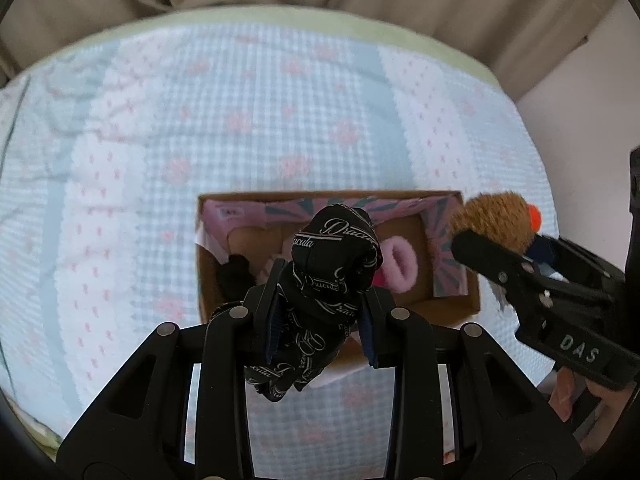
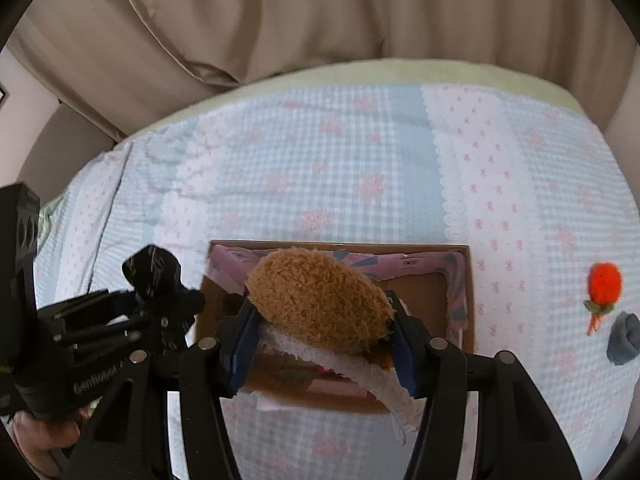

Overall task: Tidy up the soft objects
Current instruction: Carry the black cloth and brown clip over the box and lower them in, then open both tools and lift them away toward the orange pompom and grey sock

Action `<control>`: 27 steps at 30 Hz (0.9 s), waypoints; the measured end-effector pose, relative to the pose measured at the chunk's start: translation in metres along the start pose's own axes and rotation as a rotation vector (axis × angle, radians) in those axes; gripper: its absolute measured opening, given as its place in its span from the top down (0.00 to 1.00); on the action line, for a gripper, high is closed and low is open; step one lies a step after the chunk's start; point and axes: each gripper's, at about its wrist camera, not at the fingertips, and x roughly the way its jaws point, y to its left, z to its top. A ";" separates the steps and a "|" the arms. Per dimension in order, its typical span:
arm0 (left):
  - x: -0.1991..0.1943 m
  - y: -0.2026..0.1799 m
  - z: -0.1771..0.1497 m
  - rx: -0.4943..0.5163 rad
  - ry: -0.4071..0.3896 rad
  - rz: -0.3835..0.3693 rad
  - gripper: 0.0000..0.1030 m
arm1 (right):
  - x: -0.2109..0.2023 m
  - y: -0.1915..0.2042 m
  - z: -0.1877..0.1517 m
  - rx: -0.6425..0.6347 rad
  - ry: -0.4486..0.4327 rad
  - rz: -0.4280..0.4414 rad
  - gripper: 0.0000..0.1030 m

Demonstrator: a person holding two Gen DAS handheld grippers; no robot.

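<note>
**Both grippers loaded above the open box**

We find the left gripper (image 1: pixel 324 312) closed to a narrow gap on a black cloth item (image 1: pixel 334 264) printed with white script, both pads pressing its sides. The cloth bunches past the fingertips and a tail of it hangs back toward the camera between the fingers.

We find the right gripper (image 2: pixel 324 340) closed on a brown plush toy (image 2: pixel 320 300), its jaws set wider than the left's, the blue pads bearing on either flank. A white fleecy strip (image 2: pixel 360 372) of the toy trails below the grip, toward the right finger.

A cardboard box (image 1: pixel 472 296) with a pink patterned lining lies open on the blue-and-white checked bedspread (image 1: pixel 240 120), directly beneath and ahead of both sets of fingertips. Inside it, seen past the left gripper's load, we note a pink fluffy piece (image 1: pixel 400 268) to the right and a black soft piece (image 1: pixel 236 276) to the left.

On the bedspread well right of the right gripper lie an orange knitted fruit (image 2: pixel 606 284) and, just below it, a grey-blue rolled cloth (image 2: pixel 624 338). Beige curtains (image 2: pixel 320 20) hang beyond the bed.
</note>
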 end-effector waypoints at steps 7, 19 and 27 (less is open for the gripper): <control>0.078 0.008 -0.005 -0.021 0.123 -0.008 0.72 | 0.069 -0.013 0.005 0.021 0.115 0.020 0.48; 0.118 -0.005 -0.023 0.091 0.156 0.059 0.00 | 0.113 -0.026 0.013 0.011 0.214 -0.003 0.01; 0.105 -0.007 -0.029 0.111 0.125 0.074 0.00 | 0.100 -0.032 0.008 0.005 0.170 -0.022 0.01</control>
